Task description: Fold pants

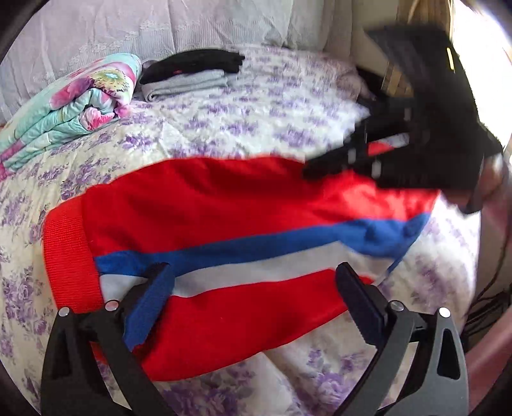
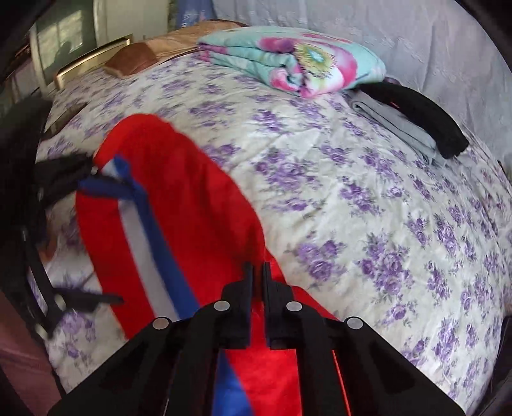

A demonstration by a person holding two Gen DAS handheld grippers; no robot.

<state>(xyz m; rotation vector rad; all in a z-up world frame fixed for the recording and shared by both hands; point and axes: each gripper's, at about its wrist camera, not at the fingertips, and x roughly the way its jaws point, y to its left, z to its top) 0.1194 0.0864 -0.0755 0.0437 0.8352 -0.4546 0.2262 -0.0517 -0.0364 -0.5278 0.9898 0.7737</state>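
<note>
A: Start close in. What does the left gripper [image 1: 252, 281] have?

B: Its jaws stand wide apart, straddling the red pants [image 1: 224, 217] near the ribbed cuff. The 9 o'clock finger [image 1: 150, 288] presses into the blue stripe, but nothing is pinched between the two.

A: And the right gripper [image 2: 257, 278]?

B: Jaws almost closed, only a thin slit between them, with red fabric of the pants [image 2: 192, 204] running up into that slit. It looks clamped on the cloth.

A: How do the pants lie?

B: On the floral bedspread [image 1: 224, 115], as one long band. In the left wrist view the long axis runs from the cuff at 9 o'clock to the other end at 3 o'clock, where the right gripper [image 1: 332, 160] meets it; blue and white stripes follow that axis. In the right wrist view it runs from 6 o'clock up toward 10 o'clock, ending by the left gripper [image 2: 80, 236].

A: Farther back?

B: A folded flowered quilt [image 1: 73, 105] at 10 o'clock, and just beside it a stack of black and grey folded clothes [image 1: 192, 73] at 12 o'clock, against a pale draped cloth [image 1: 160, 22].
</note>
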